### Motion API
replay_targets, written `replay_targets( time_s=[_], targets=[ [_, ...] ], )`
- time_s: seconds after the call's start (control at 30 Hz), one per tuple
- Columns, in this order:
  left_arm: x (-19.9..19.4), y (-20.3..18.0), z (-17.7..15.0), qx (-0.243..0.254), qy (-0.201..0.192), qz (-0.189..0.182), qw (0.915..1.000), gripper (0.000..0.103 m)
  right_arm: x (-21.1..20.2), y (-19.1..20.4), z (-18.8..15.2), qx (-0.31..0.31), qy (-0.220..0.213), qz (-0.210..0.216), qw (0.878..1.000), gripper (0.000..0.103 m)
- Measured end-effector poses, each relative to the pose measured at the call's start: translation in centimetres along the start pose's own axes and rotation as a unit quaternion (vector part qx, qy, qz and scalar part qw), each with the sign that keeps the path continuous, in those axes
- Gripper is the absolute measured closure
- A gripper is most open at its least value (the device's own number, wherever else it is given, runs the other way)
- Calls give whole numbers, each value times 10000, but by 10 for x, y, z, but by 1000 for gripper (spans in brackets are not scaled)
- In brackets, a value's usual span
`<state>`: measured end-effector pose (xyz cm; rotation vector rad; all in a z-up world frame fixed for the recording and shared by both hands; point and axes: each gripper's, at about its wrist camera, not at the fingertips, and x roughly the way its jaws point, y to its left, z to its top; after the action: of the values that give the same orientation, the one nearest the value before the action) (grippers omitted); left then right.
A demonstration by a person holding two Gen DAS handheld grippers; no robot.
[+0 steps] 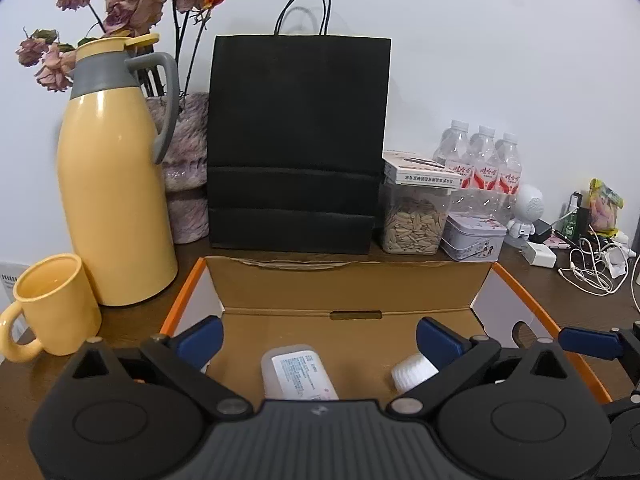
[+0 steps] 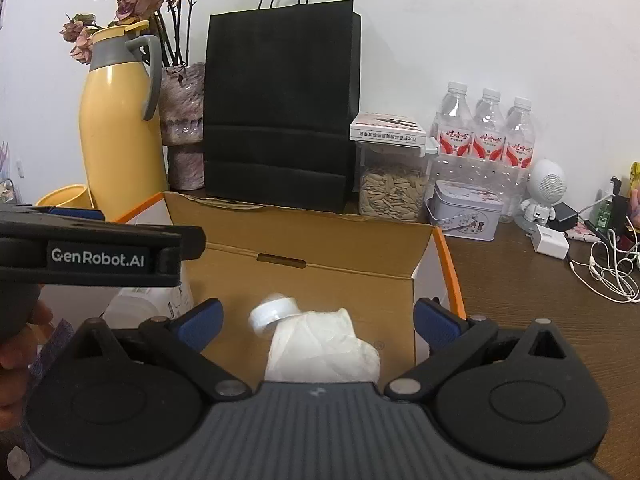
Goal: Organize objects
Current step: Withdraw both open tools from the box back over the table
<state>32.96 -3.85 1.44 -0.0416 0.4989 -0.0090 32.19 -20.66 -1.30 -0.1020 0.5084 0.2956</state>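
Observation:
An open cardboard box (image 1: 348, 292) with orange edges stands right in front of both grippers. On its floor lie a white rectangular container with a printed label (image 1: 296, 372) and a white bottle with a ribbed cap (image 1: 414, 372). My left gripper (image 1: 320, 340) is open above the box, and the container lies below the gap between its blue pads, untouched. My right gripper (image 2: 318, 320) is open too. The capped bottle (image 2: 272, 314), with crumpled white wrapping (image 2: 324, 352) around its body, lies loose below and between its fingers. The labelled container (image 2: 136, 304) shows at the left.
A yellow thermos (image 1: 112, 184) and a yellow mug (image 1: 56, 304) stand left of the box. Behind it are a black paper bag (image 1: 296, 140), a jar of seeds (image 1: 414, 220), a tin (image 1: 472, 240) and water bottles (image 1: 484, 160). Chargers and white cables (image 1: 592, 268) lie on the right. A hand (image 2: 16, 344) holds the left gripper.

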Motion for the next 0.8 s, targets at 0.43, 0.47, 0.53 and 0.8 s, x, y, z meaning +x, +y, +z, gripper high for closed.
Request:
replay_targets(
  time_s=[0.43, 0.47, 0.53, 0.8],
  targets=[
    [-10, 1, 1, -32, -78, -43, 10000, 0, -11, 0, 2, -21, -152, -35, 9999, 0],
    [-12, 1, 1, -46, -93, -56, 9999, 0, -14, 0, 2, -11, -194, -40, 9998, 0],
    [-18, 3, 1, -104, -145, -48, 9998, 0, -21, 0, 2, 25, -291, -37, 9996, 0],
    [-49, 10, -1, -151, -386, -25, 9991, 0, -54, 2, -2, -40, -660, -31, 9978, 0]
  ],
)
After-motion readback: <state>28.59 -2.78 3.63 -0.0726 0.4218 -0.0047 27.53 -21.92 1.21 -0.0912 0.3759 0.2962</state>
